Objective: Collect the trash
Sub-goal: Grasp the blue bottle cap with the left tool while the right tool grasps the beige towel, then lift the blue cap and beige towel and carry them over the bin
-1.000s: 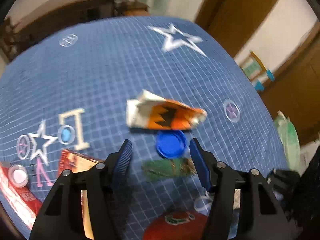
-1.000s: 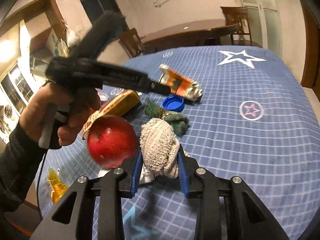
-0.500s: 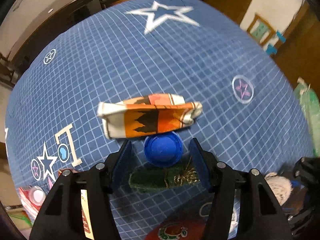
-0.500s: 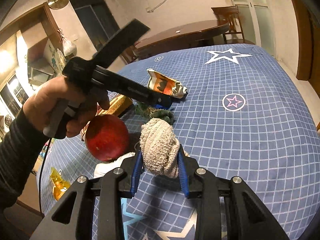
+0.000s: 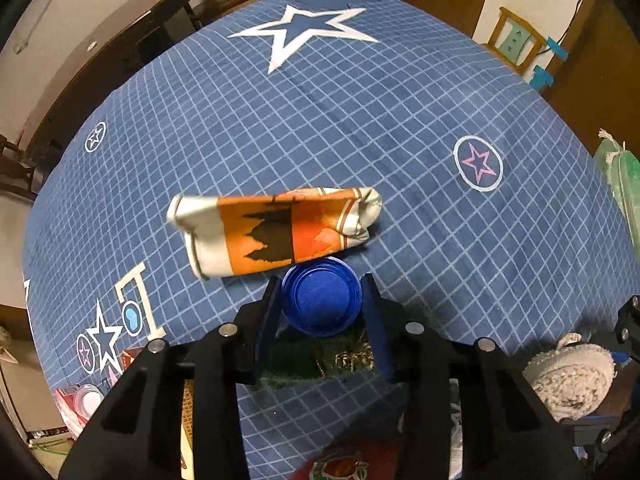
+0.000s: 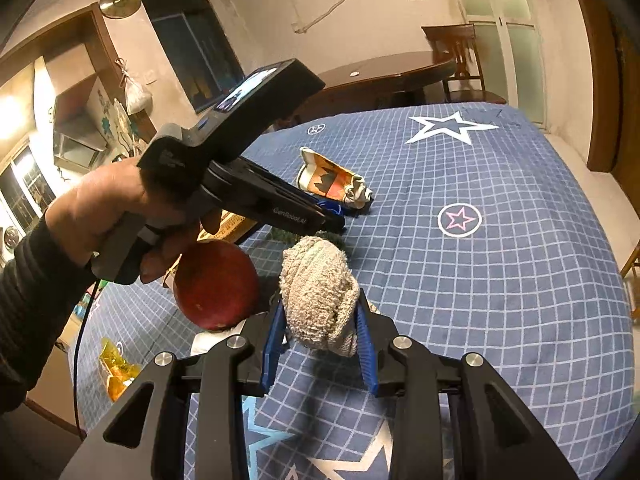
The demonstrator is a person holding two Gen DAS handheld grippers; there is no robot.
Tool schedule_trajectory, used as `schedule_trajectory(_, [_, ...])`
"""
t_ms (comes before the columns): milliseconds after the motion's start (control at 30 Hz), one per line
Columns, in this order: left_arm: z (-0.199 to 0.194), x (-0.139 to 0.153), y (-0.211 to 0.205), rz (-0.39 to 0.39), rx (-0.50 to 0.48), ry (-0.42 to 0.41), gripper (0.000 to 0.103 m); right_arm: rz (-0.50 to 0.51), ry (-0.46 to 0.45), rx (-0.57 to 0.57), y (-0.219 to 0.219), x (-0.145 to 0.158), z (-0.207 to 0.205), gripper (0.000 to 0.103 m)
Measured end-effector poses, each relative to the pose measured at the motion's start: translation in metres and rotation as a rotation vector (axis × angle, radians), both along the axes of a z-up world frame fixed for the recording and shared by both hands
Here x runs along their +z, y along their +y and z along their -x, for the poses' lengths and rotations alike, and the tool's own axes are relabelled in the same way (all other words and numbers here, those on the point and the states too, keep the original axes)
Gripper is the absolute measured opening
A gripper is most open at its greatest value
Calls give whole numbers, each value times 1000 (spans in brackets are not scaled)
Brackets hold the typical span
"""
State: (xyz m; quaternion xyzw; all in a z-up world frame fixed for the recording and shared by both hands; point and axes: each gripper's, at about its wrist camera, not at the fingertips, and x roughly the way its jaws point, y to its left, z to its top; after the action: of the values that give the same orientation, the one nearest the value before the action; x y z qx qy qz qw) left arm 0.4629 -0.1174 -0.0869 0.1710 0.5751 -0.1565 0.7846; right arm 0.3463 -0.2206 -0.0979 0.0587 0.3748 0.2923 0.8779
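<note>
Left claw (image 5: 322, 298) straddles the blue cap (image 5: 322, 302), fingers at or nearly on its rim on both sides; can't tell whether it is pinched or lifted. Right claw (image 6: 320, 322) is clamped on a beige wadded cloth (image 6: 318, 294), held above the blue checked cloth.

Under the left claw: a green scrubby scrap (image 5: 316, 360), close below the cap. Red apple (image 6: 216, 284) sits just left of the right claw. Just beyond the cap: crumpled orange wrapper (image 5: 272, 234), edge touching or overlapping it. Everything lies on the star-print cover (image 5: 360, 128); bed or bench, can't tell.

Risks, my read:
- Cap is shallow and round, so an off-centre squeeze could pop it out.
- Fingertips may catch the wrapper or the cover.
- Claws are working close together, so a collision is possible on lift.
</note>
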Motion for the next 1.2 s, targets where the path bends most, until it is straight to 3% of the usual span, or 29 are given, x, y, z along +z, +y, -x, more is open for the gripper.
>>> schedule_trajectory(133, [19,17,17,54,10,-43,38,34,-40,-20,5,8,9,34])
schedule_trajectory(267, [50,53,27,133,24,-153,38,88,-121,-59,16,23,27,34])
schedule_trajectory(500, [148,112,60,244,107,-467,38,145,-282,-172,31,54,69,34])
schedule_trajectory(767, [241,131,66,313,222,-752,38,199,-440,-271,49,84,120,34])
schedule_trajectory(1000, [276,134,51,336,246,-849,38,203,-492,-321,39,104,163,34])
schedule_trajectory(1200, [283,130,29,366,215,-842,38,200,-493,-362,11,122,187,34])
